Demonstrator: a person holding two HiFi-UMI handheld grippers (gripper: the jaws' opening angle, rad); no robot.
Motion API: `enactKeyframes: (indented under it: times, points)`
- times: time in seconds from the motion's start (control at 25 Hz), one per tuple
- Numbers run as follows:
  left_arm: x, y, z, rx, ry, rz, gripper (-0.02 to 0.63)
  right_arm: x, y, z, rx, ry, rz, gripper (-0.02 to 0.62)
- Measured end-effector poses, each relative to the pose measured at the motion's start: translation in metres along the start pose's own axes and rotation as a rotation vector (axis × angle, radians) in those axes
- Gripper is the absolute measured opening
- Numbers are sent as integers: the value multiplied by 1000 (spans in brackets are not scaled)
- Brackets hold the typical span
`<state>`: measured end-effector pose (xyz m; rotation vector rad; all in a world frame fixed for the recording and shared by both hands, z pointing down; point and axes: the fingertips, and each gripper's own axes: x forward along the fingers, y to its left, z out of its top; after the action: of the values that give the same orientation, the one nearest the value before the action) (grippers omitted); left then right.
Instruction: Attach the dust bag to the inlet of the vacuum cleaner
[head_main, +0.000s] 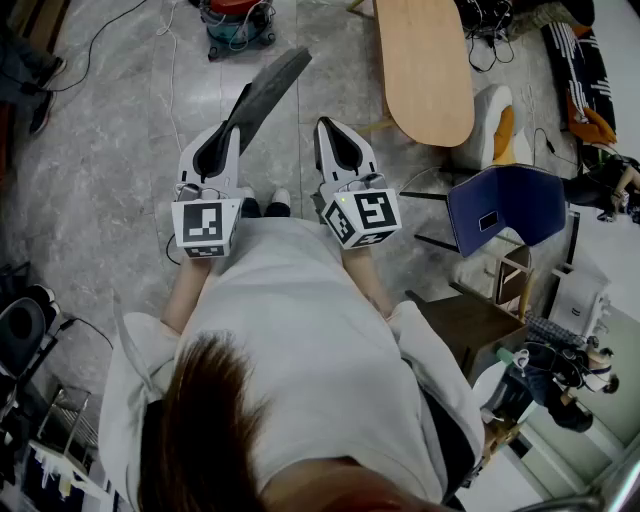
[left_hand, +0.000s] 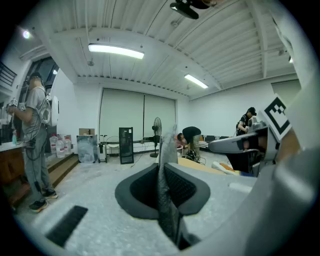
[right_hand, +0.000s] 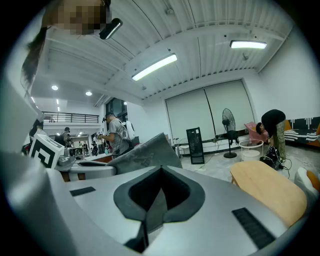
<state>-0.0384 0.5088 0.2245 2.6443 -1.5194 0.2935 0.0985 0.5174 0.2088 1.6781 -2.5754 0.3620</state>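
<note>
- Head view, looking down the person's front: the left gripper (head_main: 232, 130) and the right gripper (head_main: 330, 126) are held side by side at about the same height, a little apart, above a grey stone floor (head_main: 110, 150).
- Left gripper is clenched on the dust bag (head_main: 265, 90), a flat dark-grey sheet that sticks out past the jaw tips and slants up and to the right in this view.
- Left gripper view: the jaws are pressed together on the bag, which shows edge-on as a thin grey strip running down the slot between the pads.
- Right gripper view: its jaws are closed tight against each other with nothing between them. The bag shows beyond them to the left as a grey, speckled slab, tilted.
- Vacuum cleaner (head_main: 238, 22), with a red top and teal body, stands on the floor at the upper edge of the head view, well apart from both grippers and from the bag.
- A long wooden table (head_main: 425, 65) lies to the right of the vacuum cleaner, with a blue chair (head_main: 505, 205) nearer the person.
- A standing fan (left_hand: 157, 127) and several people are in the room behind.
</note>
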Motion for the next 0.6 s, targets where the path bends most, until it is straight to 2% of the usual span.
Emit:
enactKeyframes:
  times: [0.6]
  points:
    - [0,-24,6,-4,-6,36,38,-16,-13,4,-11,-9,49,2]
